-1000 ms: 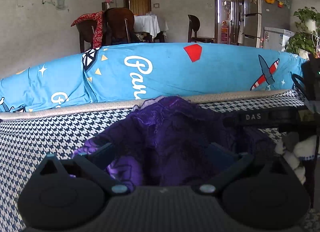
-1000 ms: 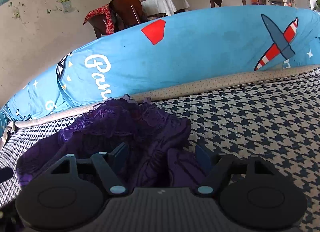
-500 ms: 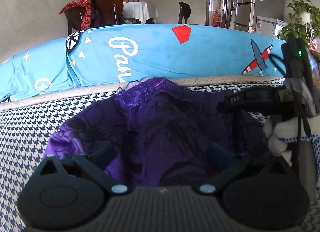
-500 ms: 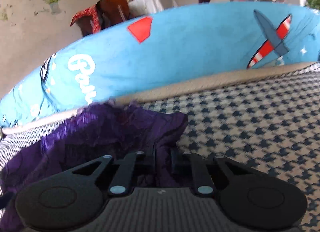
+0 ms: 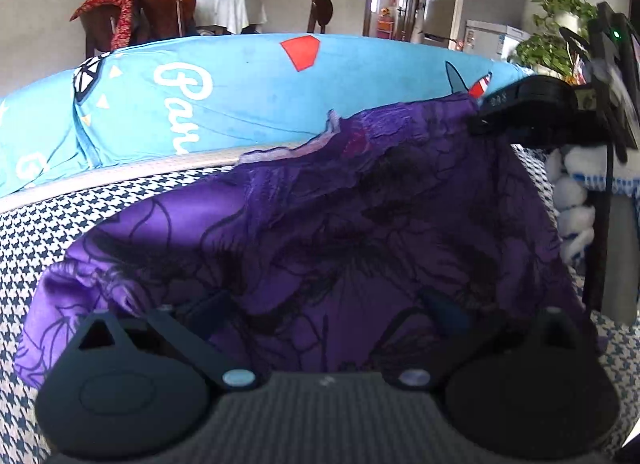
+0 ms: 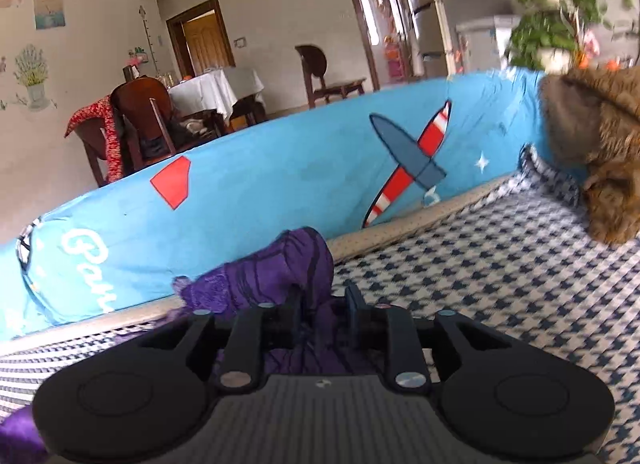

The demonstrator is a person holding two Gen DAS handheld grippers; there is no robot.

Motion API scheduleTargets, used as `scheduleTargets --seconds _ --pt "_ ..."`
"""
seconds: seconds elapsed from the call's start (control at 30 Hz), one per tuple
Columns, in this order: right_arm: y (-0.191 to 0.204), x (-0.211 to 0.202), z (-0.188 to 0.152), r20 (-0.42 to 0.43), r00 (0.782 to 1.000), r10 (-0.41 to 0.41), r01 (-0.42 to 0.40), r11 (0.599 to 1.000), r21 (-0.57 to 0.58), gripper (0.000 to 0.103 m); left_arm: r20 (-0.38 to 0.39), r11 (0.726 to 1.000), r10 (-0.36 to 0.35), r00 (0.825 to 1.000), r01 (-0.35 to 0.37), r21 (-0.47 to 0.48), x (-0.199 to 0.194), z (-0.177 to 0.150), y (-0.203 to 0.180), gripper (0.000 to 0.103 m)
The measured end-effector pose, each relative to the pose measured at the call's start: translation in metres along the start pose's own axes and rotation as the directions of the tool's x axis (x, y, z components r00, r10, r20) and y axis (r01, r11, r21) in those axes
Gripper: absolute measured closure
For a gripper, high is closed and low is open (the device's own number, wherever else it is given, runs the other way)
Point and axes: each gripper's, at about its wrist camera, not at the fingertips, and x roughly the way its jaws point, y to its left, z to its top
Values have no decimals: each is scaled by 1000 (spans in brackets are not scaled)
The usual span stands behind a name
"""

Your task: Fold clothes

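Observation:
A purple lace-trimmed garment [image 5: 340,232] lies on the houndstooth-covered bed [image 5: 60,232], with its right corner pulled up off the surface. My right gripper [image 5: 520,112] holds that raised corner; in the right wrist view this gripper [image 6: 324,300] is shut on a bunched fold of the purple garment [image 6: 272,276]. My left gripper [image 5: 326,304] is open, its fingers wide apart at the garment's near edge. The cloth drapes over and partly hides them.
A long blue printed bolster [image 5: 240,96] runs along the far edge of the bed. A brown plush toy [image 6: 600,136] sits at the right end. A white-gloved hand [image 5: 572,200] holds the right gripper. Chairs, a table and a fridge stand beyond.
My right gripper closed on the garment's right edge and lifted it up and to the right. The cloth now hangs stretched in front of my left gripper, which stayed open.

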Motion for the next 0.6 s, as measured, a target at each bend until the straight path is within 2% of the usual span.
scheduleTargets --seconds 0.07,0.2,0.27,0.43,0.6 --pt "-7 -5 4 12 999 50 -50 998 43 61 0 1000 1 1000 -1 5 0 0 -1 0" --pt "-16 -18 9 36 996 83 -84 996 27 59 -1 1000 17 1000 -17 -14 3 2 2 0" --pt "-22 -22 9 18 997 73 -74 997 16 59 -11 999 33 999 -33 -22 5 3 4 0" --pt "-45 -31 0 -38 999 -29 28 999 -35 59 -49 995 100 994 -101 -12 11 4 4 0" --pt "-78 -45 -12 -106 992 -74 74 997 -12 59 -74 990 140 987 -142 -25 15 3 8 0"
